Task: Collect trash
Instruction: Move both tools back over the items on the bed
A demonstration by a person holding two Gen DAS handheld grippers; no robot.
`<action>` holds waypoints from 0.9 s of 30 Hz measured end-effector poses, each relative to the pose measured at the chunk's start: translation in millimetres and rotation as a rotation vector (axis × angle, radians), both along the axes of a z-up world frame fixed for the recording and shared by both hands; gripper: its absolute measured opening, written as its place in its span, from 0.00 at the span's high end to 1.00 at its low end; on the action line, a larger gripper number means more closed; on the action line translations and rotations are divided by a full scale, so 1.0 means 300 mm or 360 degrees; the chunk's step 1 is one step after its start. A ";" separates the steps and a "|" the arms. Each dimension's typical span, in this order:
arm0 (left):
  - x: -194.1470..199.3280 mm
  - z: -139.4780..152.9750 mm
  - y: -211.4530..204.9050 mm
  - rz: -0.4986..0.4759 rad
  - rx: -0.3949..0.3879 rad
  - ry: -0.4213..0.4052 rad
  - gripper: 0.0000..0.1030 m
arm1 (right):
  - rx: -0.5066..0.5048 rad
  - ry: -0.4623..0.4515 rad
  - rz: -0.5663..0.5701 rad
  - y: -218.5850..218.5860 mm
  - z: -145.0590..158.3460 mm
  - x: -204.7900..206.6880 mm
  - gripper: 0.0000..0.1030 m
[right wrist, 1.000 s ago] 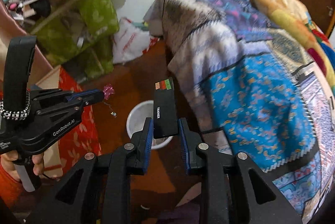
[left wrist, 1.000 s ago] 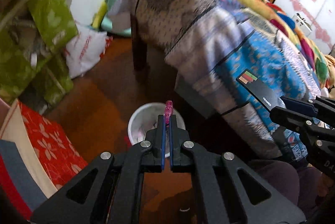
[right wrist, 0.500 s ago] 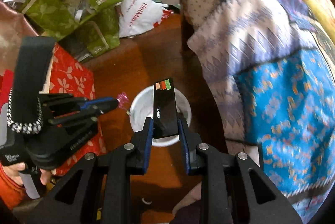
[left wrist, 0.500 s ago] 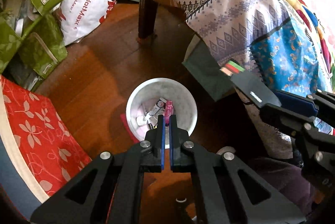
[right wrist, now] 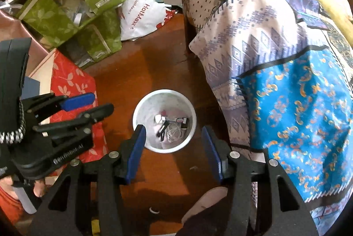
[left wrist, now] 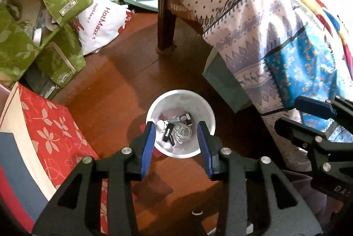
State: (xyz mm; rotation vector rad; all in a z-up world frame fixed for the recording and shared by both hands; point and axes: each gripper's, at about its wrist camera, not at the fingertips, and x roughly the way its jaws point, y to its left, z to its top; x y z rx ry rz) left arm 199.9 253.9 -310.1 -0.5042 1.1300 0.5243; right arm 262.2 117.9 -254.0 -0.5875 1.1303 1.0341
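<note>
Here, both hand-held tools hang over the white bin (left wrist: 180,123) on the wooden floor (left wrist: 114,90), the left gripper (left wrist: 175,143) and right gripper (right wrist: 174,148) having just parted, nothing between their jaws. The dropped scraps (right wrist: 173,125) lie inside; lifting straight up should avoid tipping it. Only the right view shows the person's fingers (right wrist: 39,188).

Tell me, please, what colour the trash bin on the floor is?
White: the trash bin shows best in the left wrist view.
</note>
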 end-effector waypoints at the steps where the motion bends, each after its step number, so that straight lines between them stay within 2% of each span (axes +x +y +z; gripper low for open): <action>1: -0.003 0.015 -0.007 -0.0001 0.0010 -0.0009 0.63 | 0.0015 -0.0007 -0.0008 -0.014 0.015 -0.001 0.52; 6: -0.018 0.121 -0.062 -0.0039 0.0098 -0.0075 0.63 | 0.0093 -0.0032 -0.0054 -0.059 0.095 -0.004 0.52; 12: -0.025 0.273 -0.140 -0.0089 0.0185 -0.0187 0.63 | 0.0219 -0.0147 -0.0126 -0.138 0.226 0.002 0.52; 17: -0.018 0.414 -0.214 -0.0144 0.0249 -0.0312 0.63 | 0.0344 -0.0202 -0.0200 -0.256 0.349 0.026 0.52; 27: 0.064 0.659 -0.418 -0.0317 0.0404 -0.0530 0.63 | 0.0503 -0.0455 -0.0354 -0.525 0.588 0.088 0.52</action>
